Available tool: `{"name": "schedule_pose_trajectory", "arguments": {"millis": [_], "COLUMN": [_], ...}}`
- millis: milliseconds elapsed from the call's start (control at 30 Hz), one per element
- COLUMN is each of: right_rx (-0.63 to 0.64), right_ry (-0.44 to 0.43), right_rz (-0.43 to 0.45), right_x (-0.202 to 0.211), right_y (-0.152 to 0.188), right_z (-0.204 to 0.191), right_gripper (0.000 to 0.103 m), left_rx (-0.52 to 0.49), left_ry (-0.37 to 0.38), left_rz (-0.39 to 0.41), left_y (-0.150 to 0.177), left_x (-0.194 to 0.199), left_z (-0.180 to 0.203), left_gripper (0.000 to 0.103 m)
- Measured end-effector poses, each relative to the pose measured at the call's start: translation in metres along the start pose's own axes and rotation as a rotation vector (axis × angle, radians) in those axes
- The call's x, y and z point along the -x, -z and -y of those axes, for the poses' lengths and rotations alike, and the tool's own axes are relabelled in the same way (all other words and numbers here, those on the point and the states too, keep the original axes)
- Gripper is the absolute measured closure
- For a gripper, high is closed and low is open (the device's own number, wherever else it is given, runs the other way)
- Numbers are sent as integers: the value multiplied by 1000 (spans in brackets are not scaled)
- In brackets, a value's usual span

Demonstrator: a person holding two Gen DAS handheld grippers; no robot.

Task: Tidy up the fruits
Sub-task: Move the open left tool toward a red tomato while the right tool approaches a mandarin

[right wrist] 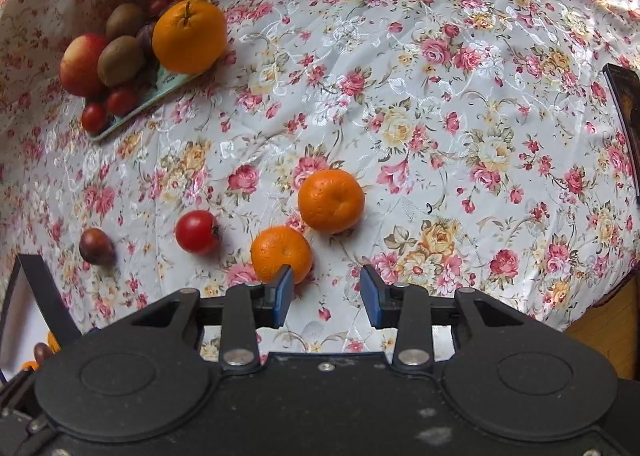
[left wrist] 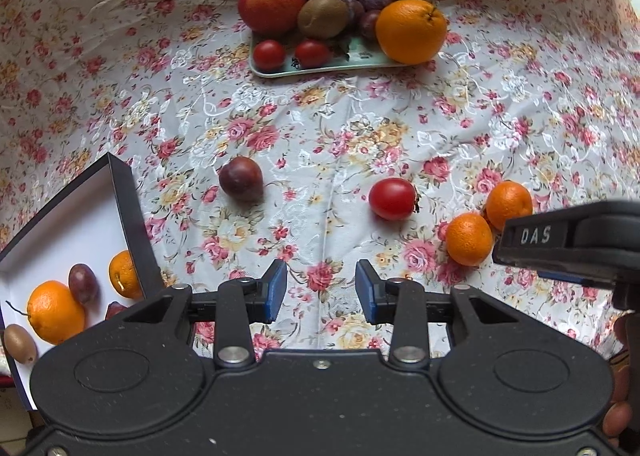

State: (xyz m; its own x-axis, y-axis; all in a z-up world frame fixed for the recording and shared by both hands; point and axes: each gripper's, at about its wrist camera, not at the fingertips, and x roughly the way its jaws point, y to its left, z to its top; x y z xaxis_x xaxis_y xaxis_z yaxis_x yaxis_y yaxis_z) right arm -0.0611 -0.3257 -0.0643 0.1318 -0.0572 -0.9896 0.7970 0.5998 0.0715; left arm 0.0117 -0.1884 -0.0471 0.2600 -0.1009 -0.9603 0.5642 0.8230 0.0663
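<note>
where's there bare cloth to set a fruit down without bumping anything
Widest free patch: the cloth right of the two mandarins, toward the dark box edge. Also the strip between the tray and the plum and tomato. Crowded: tray and white box.

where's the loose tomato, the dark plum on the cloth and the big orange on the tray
loose tomato (left wrist: pixel 393 199), left wrist view, middle of its red skin
dark plum (left wrist: pixel 241 179), left wrist view, centre of its body
big orange (right wrist: pixel 189 36), right wrist view, its front face below the stem
</note>
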Motion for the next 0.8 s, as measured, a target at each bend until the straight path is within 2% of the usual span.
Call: {"name": "schedule_pose_trajectory", "arguments": {"millis": [100,367,500,733,800], "right_rx": [-49,-141,-139,-159,-160], "right_ry": [-25,-18,-8,-41,-27], "right_rz": [16,38,44,50,43], "right_x": [3,-2,-7,-17,-21], "right_y": [-5,-19,-21,-28,-30], "right_z": [6,13,11,4,1], "right_gripper": [64,64,64,64,62], "left_rx": [0,66,106,128,126], "left_ry": [5,54,90,87,86], "left_rz": [-4,-33,-59,-73,-75], "left_y": [-1,-6,-9,-15,-18], "left_x": [-1,-5,-9,-15,-16], "left_z": [0,-9,-16,-23,-24], "left_gripper": [56,56,56,56,56]}}
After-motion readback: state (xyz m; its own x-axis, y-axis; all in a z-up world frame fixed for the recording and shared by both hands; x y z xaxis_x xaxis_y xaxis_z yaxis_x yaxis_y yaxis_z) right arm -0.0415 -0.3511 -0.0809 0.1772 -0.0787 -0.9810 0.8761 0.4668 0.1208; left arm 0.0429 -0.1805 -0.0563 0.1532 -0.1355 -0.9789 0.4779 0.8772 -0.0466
